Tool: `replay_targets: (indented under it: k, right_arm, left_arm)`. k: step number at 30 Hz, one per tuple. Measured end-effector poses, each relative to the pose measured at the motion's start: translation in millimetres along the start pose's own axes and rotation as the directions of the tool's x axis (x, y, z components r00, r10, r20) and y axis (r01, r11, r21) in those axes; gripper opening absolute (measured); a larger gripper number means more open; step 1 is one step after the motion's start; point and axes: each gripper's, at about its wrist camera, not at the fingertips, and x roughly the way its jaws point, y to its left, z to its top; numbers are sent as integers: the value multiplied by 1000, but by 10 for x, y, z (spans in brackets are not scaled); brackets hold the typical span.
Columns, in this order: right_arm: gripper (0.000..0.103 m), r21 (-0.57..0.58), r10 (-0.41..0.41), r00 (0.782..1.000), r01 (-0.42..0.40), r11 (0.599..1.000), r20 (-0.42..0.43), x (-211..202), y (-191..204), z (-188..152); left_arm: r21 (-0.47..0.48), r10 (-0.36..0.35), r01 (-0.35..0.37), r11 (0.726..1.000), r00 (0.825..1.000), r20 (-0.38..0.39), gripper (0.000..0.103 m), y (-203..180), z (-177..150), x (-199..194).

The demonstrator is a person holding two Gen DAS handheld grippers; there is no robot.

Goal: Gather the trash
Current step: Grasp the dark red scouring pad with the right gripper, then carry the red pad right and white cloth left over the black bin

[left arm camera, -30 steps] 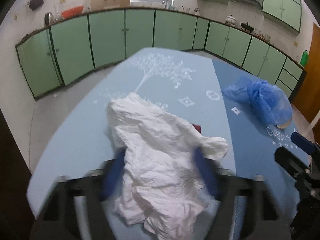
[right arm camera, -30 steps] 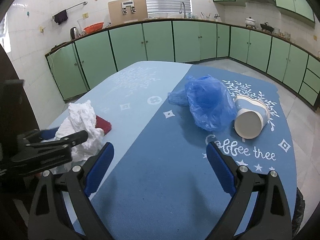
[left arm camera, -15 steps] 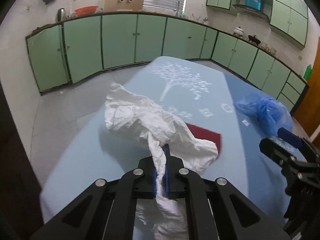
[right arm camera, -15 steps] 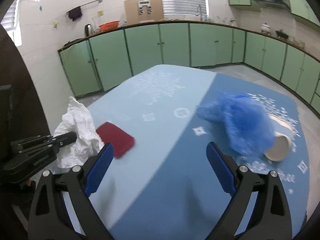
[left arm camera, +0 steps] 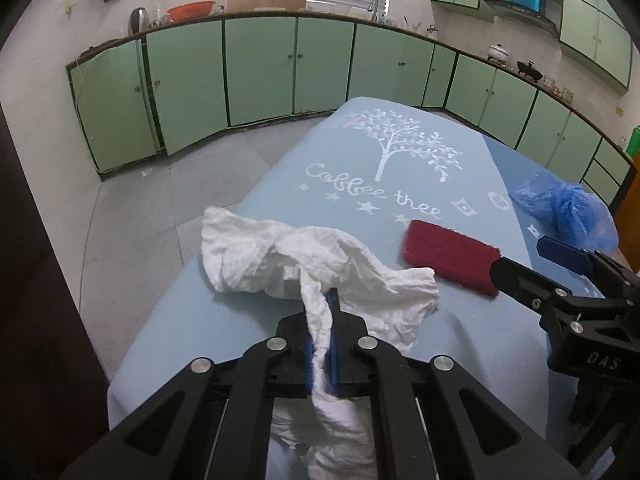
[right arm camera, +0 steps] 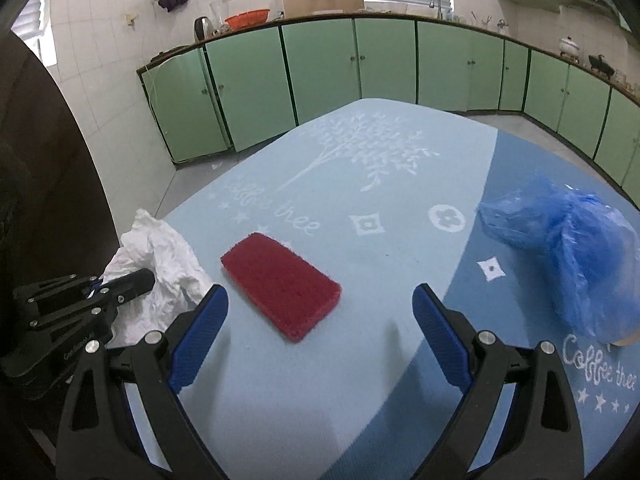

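Now my left gripper (left arm camera: 321,328) is pinching the white tissue (left arm camera: 320,264), trailing far-left; my right gripper (right arm camera: 320,320) is gaping before the red sponge (right arm camera: 280,284), long axis near-right.

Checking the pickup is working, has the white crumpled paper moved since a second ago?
Yes. The white crumpled paper, pinched by the left gripper, has been pulled leftward off the red pad, which it covered before.

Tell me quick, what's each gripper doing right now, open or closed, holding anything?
Left gripper: closed on the white paper.
Right gripper: open, holding nothing, above the table near the red pad.
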Motion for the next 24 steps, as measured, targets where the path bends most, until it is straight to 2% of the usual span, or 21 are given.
replay_targets:
  k: [11, 13, 14, 17, 24]
  right_arm:
    - [77, -27, 64, 991, -67, 997, -113, 318, 60, 69]
    - [71, -51, 68, 990, -74, 996, -123, 344, 97, 73]
    - [62, -58, 74, 989, -81, 995, -125, 346, 105, 73]
    - [55, -68, 98, 987, -107, 992, -124, 329, 127, 81]
    - [54, -53, 86, 994, -89, 995, -62, 43, 38, 48]
  left_arm:
    - [5, 6, -6, 1000, 1000, -17, 6, 1, 5, 107]
    - [9, 9, -9, 1000, 1000, -17, 6, -7, 10, 112]
    - [8, 9, -8, 1000, 1000, -17, 6, -5, 11, 112]
    - [8, 8, -8, 1000, 1000, -18, 6, -8, 13, 112]
    - [12, -29, 28, 1000, 1000, 9, 6, -98, 82, 6]
